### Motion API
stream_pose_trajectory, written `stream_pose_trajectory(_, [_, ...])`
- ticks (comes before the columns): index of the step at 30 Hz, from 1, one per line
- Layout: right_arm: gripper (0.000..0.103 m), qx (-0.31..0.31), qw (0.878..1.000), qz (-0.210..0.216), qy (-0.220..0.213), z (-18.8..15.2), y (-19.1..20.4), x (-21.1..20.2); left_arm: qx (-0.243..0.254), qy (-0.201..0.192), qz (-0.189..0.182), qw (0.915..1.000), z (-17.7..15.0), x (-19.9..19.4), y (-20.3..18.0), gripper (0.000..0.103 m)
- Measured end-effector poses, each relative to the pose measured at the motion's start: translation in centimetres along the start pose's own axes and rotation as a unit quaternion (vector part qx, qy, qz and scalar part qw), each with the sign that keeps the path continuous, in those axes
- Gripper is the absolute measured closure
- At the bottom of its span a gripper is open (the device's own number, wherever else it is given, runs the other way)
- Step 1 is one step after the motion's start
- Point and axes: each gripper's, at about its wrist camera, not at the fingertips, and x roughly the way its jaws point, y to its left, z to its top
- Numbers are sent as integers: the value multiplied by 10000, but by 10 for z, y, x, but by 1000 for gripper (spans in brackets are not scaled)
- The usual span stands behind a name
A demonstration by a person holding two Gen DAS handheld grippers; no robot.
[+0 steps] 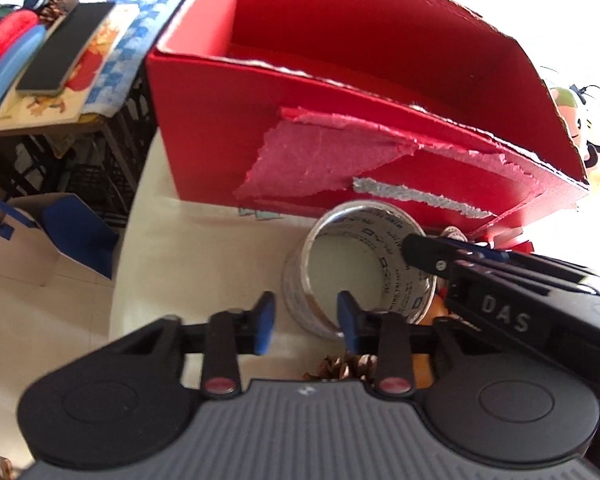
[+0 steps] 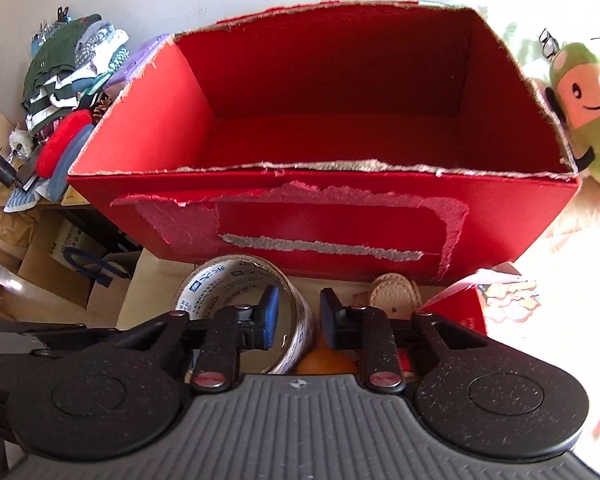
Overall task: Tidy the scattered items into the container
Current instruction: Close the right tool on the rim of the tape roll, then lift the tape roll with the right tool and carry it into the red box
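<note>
A roll of clear packing tape [image 1: 360, 268] stands on the cream table [image 1: 204, 264] just in front of the open red cardboard box [image 1: 340, 40], whose inside shows nothing. My left gripper [image 1: 306, 322] is open, its fingers astride the roll's near wall. My right gripper [image 2: 298, 314] reaches in from the right and is open; its left finger is inside the tape roll [image 2: 236, 288] and its right finger is outside, with the roll's right wall between them. The red box [image 2: 340, 208] fills the right wrist view behind the roll.
A pine cone [image 1: 344, 366] and an orange object [image 2: 320, 364] lie under the grippers. A beige woven item [image 2: 392, 292] and a small red packet [image 2: 468, 304] sit by the box front. A green plush toy [image 2: 584, 108] stands right of the box. Clothes [image 2: 72, 68] are piled on a side table at the left.
</note>
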Motion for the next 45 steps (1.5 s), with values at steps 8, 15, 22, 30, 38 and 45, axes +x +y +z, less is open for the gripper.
stream_pose_trajectory(8, [92, -15, 9998, -55, 185, 0, 1, 7, 119, 39, -50, 9999, 3, 2, -2, 84])
stream_pose_trajectory(15, [93, -151, 9999, 6, -80, 0, -1, -13, 388, -257, 53, 9989, 4, -20, -8, 88])
stream_pose_trajectory(22, [92, -357, 9986, -49, -391, 5, 7, -45, 915, -598, 38, 9940, 5, -56, -21, 89])
stream_pose_trajectory(30, [91, -334, 9968, 35, -721, 13, 21, -74, 1374, -1006, -119, 9853, 14, -106, -35, 89])
stream_pose_trajectory(38, [90, -250, 9930, -32, -1152, 41, 13, -102, 1622, -1303, -231, 9778, 46, -123, -56, 89])
stream_pose_trajectory(45, [90, -353, 9887, -249, -1435, 87, 6, -99, 1726, -1378, -173, 9752, 102, -112, -75, 90])
